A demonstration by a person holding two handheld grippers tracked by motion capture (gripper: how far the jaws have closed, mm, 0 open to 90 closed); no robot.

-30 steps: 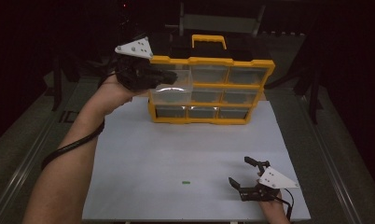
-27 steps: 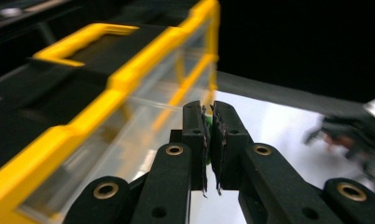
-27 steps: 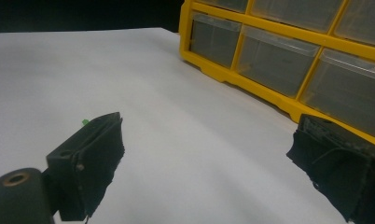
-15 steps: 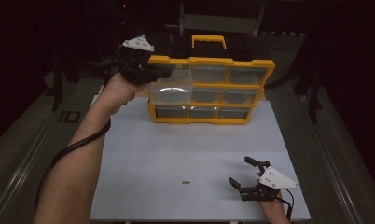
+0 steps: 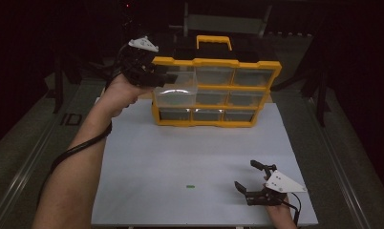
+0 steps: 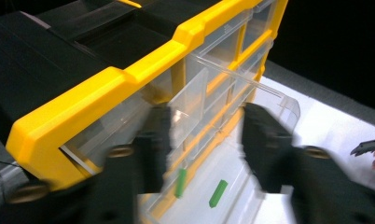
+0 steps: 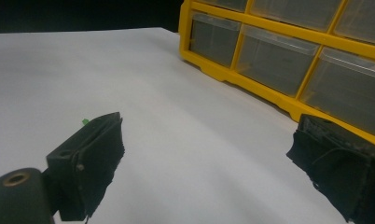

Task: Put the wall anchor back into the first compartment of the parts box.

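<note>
Up high, the left gripper [image 5: 168, 78] is hanging with jaws apart over a clear drawer [image 5: 176, 93] sticking out of the yellow box [image 5: 257, 67]. The right gripper [image 5: 255, 179] is sitting with jaws wide apart too.

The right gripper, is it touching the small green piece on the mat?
Apart. In the high view the right gripper rests near the mat's corner, and bare mat lies between it and the green piece.

This is looking like a lab or test bench set up for recording: a white sheet [image 5: 199, 152] is covering a grey table [image 5: 42, 143] with rails running along its edges, darkness is surrounding it, and a yellow small-parts organiser [image 5: 214, 93] is standing on top, possibly workshop gear
</note>
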